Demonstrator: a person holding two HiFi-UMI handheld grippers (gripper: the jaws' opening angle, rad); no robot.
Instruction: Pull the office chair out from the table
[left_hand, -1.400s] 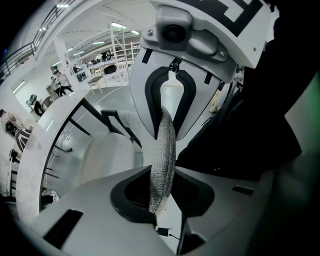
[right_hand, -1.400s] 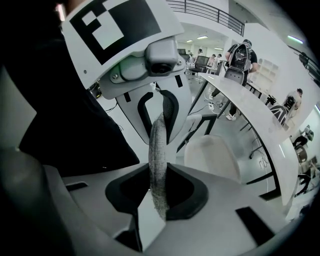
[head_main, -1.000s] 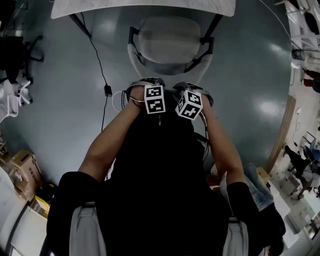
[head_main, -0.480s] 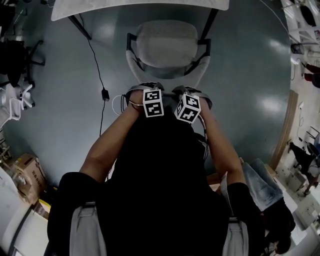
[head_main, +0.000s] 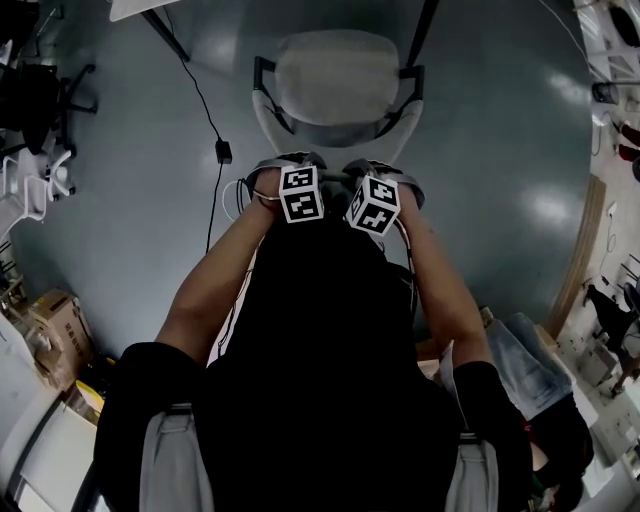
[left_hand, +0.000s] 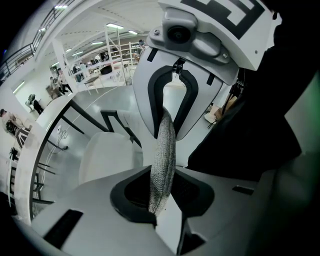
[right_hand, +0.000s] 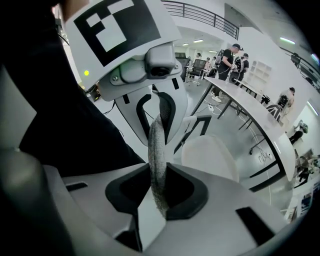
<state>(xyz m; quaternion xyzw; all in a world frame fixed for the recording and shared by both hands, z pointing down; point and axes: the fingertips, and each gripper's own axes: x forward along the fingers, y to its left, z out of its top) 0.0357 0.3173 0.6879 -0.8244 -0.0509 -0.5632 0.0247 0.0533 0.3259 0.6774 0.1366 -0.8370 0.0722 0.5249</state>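
The grey-seated office chair (head_main: 335, 75), with its white frame and black armrests, stands on the glossy blue-grey floor (head_main: 130, 230) straight ahead of the person. Its seat faces away from them, toward the white table (head_main: 135, 8). Only a corner of the tabletop shows at the upper edge of the head view, and the table's two black legs slant down on either side of the chair. The whole seat is in sight, so the chair looks largely clear of the tabletop already.

The backrest's top rim, a thin band of grey woven mesh (left_hand: 162, 160), runs left to right across the person's front. Both tools are clamped on this rim. The left gripper (left_hand: 161, 200) pinches the mesh between its jaws, and the right gripper (right_hand: 159, 192) does the same to the mesh (right_hand: 157, 165) just beside it. In the head view, the left gripper (head_main: 285, 165) and right gripper (head_main: 385, 170) sit side by side near the middle of the rim, equally close to it, with the forearms running back roughly parallel.

The chair lies beyond the grippers and the table beyond the chair, so the pull should run straight back toward the person, square to the rim. With the grips this even, the castors ought to roll without the chair swivelling.

To the left, a black cable with a small adapter (head_main: 222, 152) trails over the floor, apart from the chair.
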